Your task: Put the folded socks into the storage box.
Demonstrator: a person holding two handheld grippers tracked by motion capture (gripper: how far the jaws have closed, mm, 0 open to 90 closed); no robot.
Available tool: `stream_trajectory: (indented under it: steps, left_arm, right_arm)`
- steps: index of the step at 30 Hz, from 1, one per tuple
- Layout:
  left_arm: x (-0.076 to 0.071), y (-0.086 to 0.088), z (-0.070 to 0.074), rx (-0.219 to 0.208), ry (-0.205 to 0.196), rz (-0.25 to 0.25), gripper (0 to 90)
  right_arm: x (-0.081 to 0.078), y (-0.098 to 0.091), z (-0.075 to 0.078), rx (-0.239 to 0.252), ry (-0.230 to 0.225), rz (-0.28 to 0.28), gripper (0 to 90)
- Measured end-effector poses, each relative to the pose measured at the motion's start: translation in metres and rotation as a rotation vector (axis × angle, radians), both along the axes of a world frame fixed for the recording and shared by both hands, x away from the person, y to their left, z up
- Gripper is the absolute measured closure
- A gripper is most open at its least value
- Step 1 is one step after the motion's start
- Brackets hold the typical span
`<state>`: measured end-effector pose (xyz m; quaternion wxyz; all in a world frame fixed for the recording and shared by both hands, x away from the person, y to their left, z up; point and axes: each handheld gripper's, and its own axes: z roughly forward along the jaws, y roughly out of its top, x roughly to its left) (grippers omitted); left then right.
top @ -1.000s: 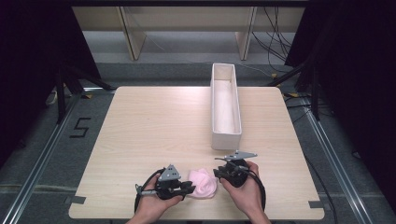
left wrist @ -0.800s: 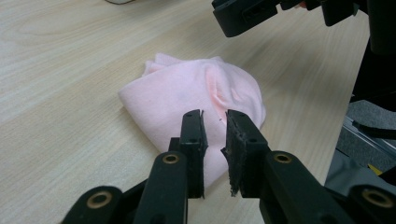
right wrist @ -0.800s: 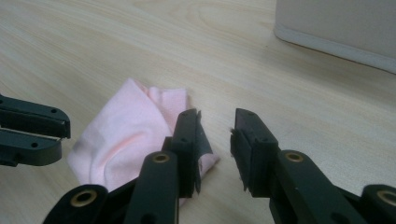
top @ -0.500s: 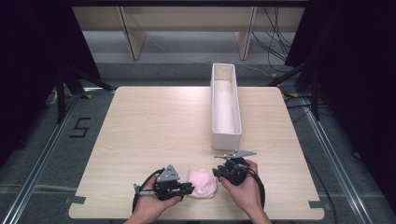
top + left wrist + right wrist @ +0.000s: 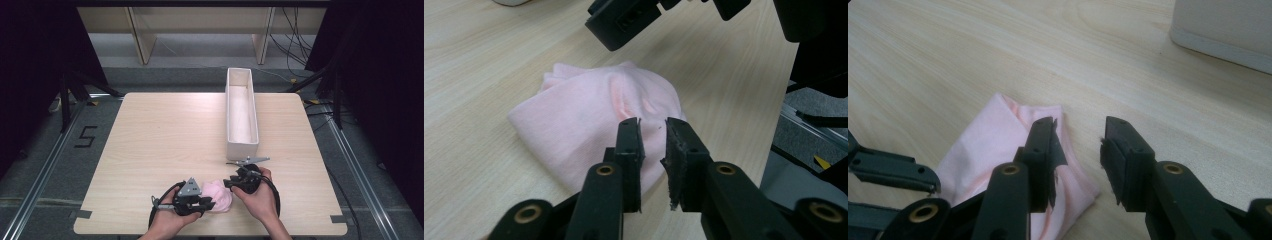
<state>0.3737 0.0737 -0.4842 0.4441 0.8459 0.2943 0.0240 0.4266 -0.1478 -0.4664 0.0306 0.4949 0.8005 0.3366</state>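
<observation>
A folded pink cloth (image 5: 217, 196) lies near the table's front edge, between my two grippers. My left gripper (image 5: 207, 204) is at its left side. In the left gripper view its jaws (image 5: 653, 122) hover over the cloth (image 5: 589, 110) with a narrow gap and nothing pinched. My right gripper (image 5: 231, 183) is at the cloth's right side. Its jaws (image 5: 1080, 122) have just been opening and now stand apart, with bare table between them. One jaw overlaps the cloth's corner (image 5: 993, 140). The right gripper's black body (image 5: 624, 20) shows beyond the cloth.
A long white tray (image 5: 241, 145) stands lengthwise behind the right gripper, and its near wall (image 5: 1228, 30) is close by. Bare wooden table (image 5: 165, 135) stretches to the left and back. The front edge is just below both hands.
</observation>
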Motion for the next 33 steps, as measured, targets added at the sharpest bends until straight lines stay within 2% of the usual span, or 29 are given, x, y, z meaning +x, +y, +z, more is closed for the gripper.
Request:
stream_trajectory:
  steps: [4, 6, 7, 8, 9, 12, 13, 14, 15, 19, 22, 23, 24, 25, 26, 28, 29, 30, 31, 33]
  left_arm:
    - [0.001, -0.003, -0.001, 0.01, 0.005, -0.008, 80.3]
    - [0.003, -0.005, -0.003, 0.007, 0.011, -0.003, 81.2]
    - [0.004, -0.008, -0.005, 0.009, 0.022, -0.006, 81.3]
    - [0.004, -0.009, -0.005, 0.017, 0.022, -0.013, 81.5]
    - [0.004, -0.01, -0.005, 0.024, 0.027, -0.016, 81.5]
    - [0.004, -0.011, -0.007, 0.023, 0.026, -0.026, 81.5]
    - [0.003, -0.012, -0.007, 0.02, 0.033, -0.024, 81.5]
    - [0.003, -0.013, -0.008, 0.02, 0.034, -0.025, 81.4]
    - [0.003, -0.013, -0.009, 0.021, 0.036, -0.027, 81.4]
    - [0.005, -0.014, -0.013, 0.029, 0.039, -0.024, 81.2]
    - [0.005, -0.015, -0.014, 0.026, 0.043, -0.021, 81.3]
    - [0.005, -0.015, -0.014, 0.025, 0.043, -0.02, 81.3]
    - [0.005, -0.015, -0.014, 0.025, 0.043, -0.02, 81.3]
    - [0.006, -0.015, -0.015, 0.032, 0.044, -0.019, 81.4]
    - [0.006, -0.015, -0.015, 0.025, 0.047, -0.018, 81.4]
    - [0.006, -0.016, -0.016, 0.027, 0.046, -0.019, 81.5]
    - [0.006, -0.016, -0.016, 0.027, 0.045, -0.018, 81.5]
    - [0.006, -0.016, -0.016, 0.027, 0.045, -0.018, 81.5]
    - [0.006, -0.017, -0.016, 0.028, 0.045, -0.02, 81.5]
    - [0.006, -0.017, -0.016, 0.022, 0.046, -0.015, 81.4]
  right_arm:
    - [0.002, 0.002, 0.001, 0.008, 0.013, 0.003, 64.0]
    - [0.003, 0.001, 0.001, 0.002, 0.003, 0.012, 64.0]
    - [0.005, 0.003, 0.001, 0.008, 0.015, 0.014, 63.9]
    - [0.006, 0.003, 0.001, 0.015, 0.01, 0.032, 63.8]
    - [0.006, 0.004, 0.001, 0.004, 0.013, 0.015, 63.6]
    - [0.007, 0.005, 0.0, 0.01, 0.017, 0.037, 63.1]
    - [0.009, 0.005, -0.001, 0.006, -0.015, 0.069, 62.4]
    - [0.009, 0.006, -0.002, 0.024, -0.001, 0.082, 62.0]
    - [0.01, 0.007, -0.004, 0.029, -0.005, 0.086, 61.7]
    - [0.01, 0.009, -0.005, 0.026, 0.004, 0.1, 60.8]
    - [0.01, 0.011, -0.005, 0.022, 0.017, 0.09, 60.5]
    - [0.01, 0.011, -0.005, 0.005, 0.011, 0.083, 60.4]
    - [0.011, 0.012, -0.007, 0.018, 0.007, 0.083, 60.3]
    - [0.011, 0.013, -0.008, 0.021, 0.02, 0.085, 60.2]
    - [0.011, 0.014, -0.008, 0.012, 0.047, 0.063, 60.1]
    - [0.011, 0.016, -0.009, 0.005, 0.054, 0.06, 60.1]
    - [0.011, 0.016, -0.011, 0.017, 0.035, 0.074, 60.1]
    - [0.011, 0.016, -0.011, 0.017, 0.035, 0.074, 60.1]
    - [0.011, 0.016, -0.01, 0.008, 0.053, 0.087, 60.0]
    - [0.011, 0.017, -0.011, 0.016, 0.059, 0.087, 59.9]
